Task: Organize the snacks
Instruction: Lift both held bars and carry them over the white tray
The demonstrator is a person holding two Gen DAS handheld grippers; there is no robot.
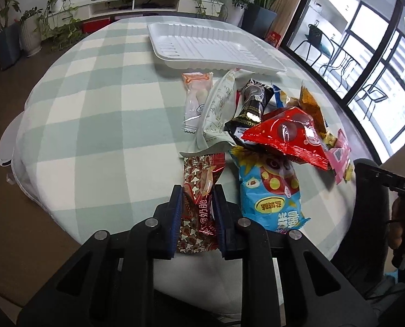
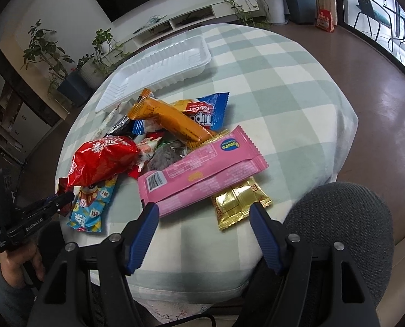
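A pile of snack packets lies on the checked tablecloth (image 1: 99, 125) in front of a white plastic tray (image 1: 202, 46), which holds nothing I can see. My left gripper (image 1: 196, 193) is shut on a red-brown mushroom-print packet (image 1: 199, 204) at the pile's near edge. Beside it lie a blue packet (image 1: 270, 190) and a red packet (image 1: 287, 136). In the right wrist view my right gripper (image 2: 203, 209) is open, just short of a pink packet (image 2: 202, 174) and a gold packet (image 2: 238, 199). An orange packet (image 2: 169, 117) lies behind them, before the tray (image 2: 159, 68).
The table is round and its edge falls away close on all sides. A dark grey chair back (image 2: 344, 223) stands at the near right. Potted plants (image 1: 33, 30) and a low white cabinet (image 1: 131, 4) line the far wall. Glass doors (image 1: 366, 54) are on the right.
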